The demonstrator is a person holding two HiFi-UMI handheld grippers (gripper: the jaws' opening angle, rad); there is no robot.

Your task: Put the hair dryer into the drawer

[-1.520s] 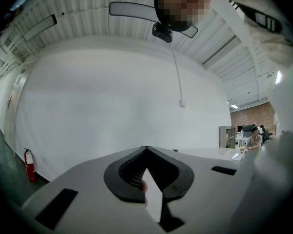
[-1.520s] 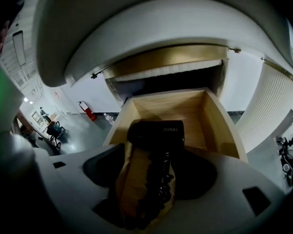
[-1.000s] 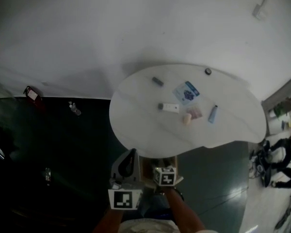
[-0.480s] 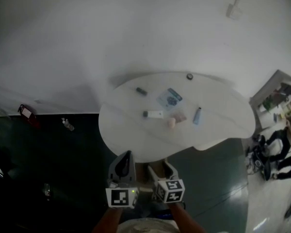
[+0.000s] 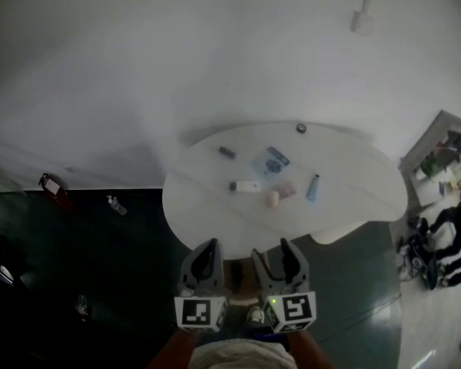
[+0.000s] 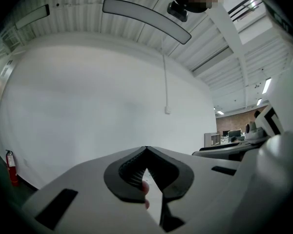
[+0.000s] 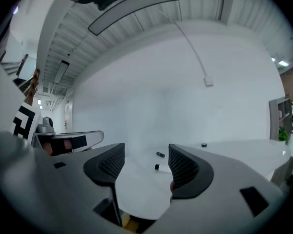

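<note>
I see no hair dryer in any view. The white oval table carries small items: a white tube, a blue packet, a pink round thing and a blue tube. Below its near edge a brown, drawer-like box shows between my grippers, mostly hidden. My left gripper is shut with its tips touching and nothing between them. My right gripper is open and empty, pointing at the table top.
A dark green floor lies left of the table, with a bottle and a red fire extinguisher by the white wall. Shelving and a seated person are at the right edge.
Both grippers have drawn back from the table's near edge toward my body. The right gripper has shifted right and its jaws now show apart. The head view has tipped, so the table sits farther off.
</note>
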